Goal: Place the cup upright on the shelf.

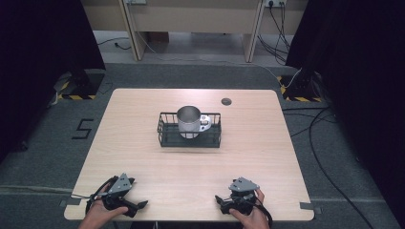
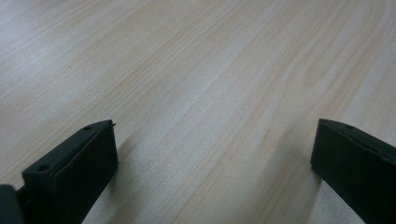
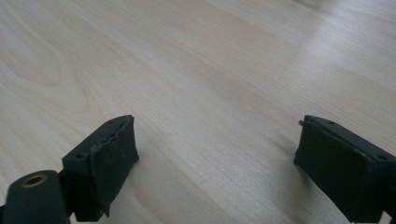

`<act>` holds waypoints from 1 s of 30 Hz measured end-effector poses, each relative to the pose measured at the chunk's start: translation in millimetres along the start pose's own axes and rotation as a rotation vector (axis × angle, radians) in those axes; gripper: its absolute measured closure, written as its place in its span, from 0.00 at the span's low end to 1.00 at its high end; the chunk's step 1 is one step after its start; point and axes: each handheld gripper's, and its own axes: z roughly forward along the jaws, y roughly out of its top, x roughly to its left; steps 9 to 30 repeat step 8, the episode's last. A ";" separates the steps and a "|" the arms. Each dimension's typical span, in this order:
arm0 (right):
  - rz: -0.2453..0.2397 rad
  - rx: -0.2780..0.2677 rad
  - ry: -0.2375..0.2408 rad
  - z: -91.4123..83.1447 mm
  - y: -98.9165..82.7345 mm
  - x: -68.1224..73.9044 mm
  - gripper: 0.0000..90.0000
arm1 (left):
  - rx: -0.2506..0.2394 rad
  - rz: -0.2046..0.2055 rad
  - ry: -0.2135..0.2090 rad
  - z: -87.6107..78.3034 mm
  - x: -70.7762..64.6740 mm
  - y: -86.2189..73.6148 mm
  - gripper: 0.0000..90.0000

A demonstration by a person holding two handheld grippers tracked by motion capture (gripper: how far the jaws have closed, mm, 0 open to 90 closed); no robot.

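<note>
Pale wood-grain table (image 1: 143, 157), grey carpet; "5" floor marking (image 1: 82, 129) at 9 o'clock. Left gripper (image 1: 142, 204), right gripper (image 1: 218, 199) released, spread wide over bare wood.

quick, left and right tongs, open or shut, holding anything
left tongs: open, holding nothing, just above the bare table.
right tongs: open, holding nothing, over bare wood.

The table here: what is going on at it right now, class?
A person holds the left gripper and the right gripper low at the near edge of the table, both with fingers open and nothing between them. A metal mug stands in a black wire basket at mid-table, untouched.
</note>
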 end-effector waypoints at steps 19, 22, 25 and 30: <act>0.002 -0.006 -0.001 0.0 -1.3 0.5 0.11 | 0.000 0.000 -0.002 -0.1 -0.2 -0.1 0.00; 0.002 -0.006 -0.001 0.0 -1.3 0.5 0.11 | 0.000 0.000 -0.002 -0.1 -0.2 -0.1 0.00; 0.002 -0.006 -0.001 0.0 -1.3 0.5 0.11 | 0.000 0.000 -0.002 -0.1 -0.2 -0.1 0.00; 0.002 -0.006 -0.001 0.0 -1.3 0.5 0.11 | 0.000 0.000 -0.002 -0.1 -0.2 -0.1 0.00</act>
